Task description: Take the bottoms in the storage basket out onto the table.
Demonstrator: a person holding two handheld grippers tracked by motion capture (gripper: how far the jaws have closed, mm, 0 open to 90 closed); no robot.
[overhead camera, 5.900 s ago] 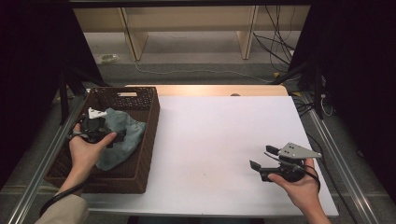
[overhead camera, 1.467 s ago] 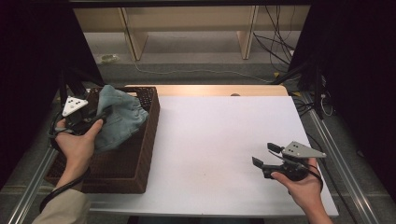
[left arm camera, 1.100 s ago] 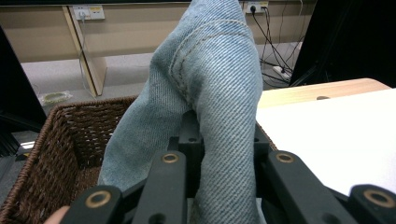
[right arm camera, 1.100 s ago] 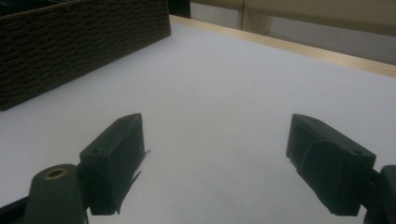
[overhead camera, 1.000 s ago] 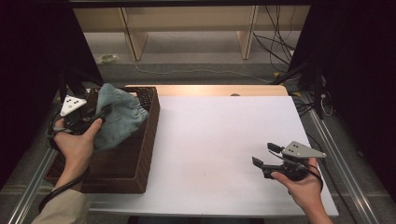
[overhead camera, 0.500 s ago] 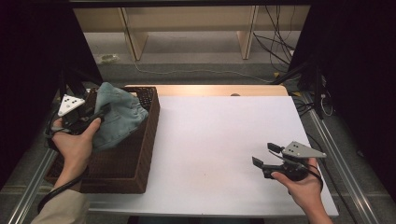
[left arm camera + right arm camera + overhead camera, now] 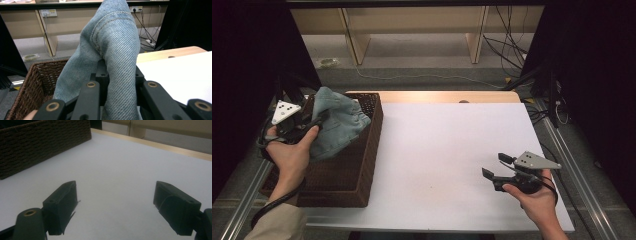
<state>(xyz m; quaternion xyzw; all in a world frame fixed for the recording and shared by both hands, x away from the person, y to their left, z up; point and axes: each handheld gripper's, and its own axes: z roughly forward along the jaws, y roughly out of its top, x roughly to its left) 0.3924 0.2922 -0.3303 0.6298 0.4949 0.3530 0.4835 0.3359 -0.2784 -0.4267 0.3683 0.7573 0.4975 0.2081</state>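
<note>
Clamping a fold of the faded light-blue denim garment [image 7: 336,127], the left gripper [image 7: 312,122] holds the cloth lifted over the far left part of the dark brown woven wicker basket [image 7: 362,170]. In the left gripper view the denim garment [image 7: 112,50] rises straight up between the two black jaws, which are drawn in tight against it, a stitched seam curving across its upper part; the basket's woven wall [image 7: 32,82] lies below and to the left. From the high view the lower folds of the cloth hang down into the basket, whether they touch its floor cannot be told. The basket stands at the left edge of the white table top [image 7: 447,145], touching it along its long side. The right gripper [image 7: 498,167] is held low over the near right part of the table, well apart from the basket. In the right gripper view its jaws stand wide apart with nothing between them, only bare white surface [image 7: 117,170] ahead and the basket's side [image 7: 37,142] at far left.
</note>
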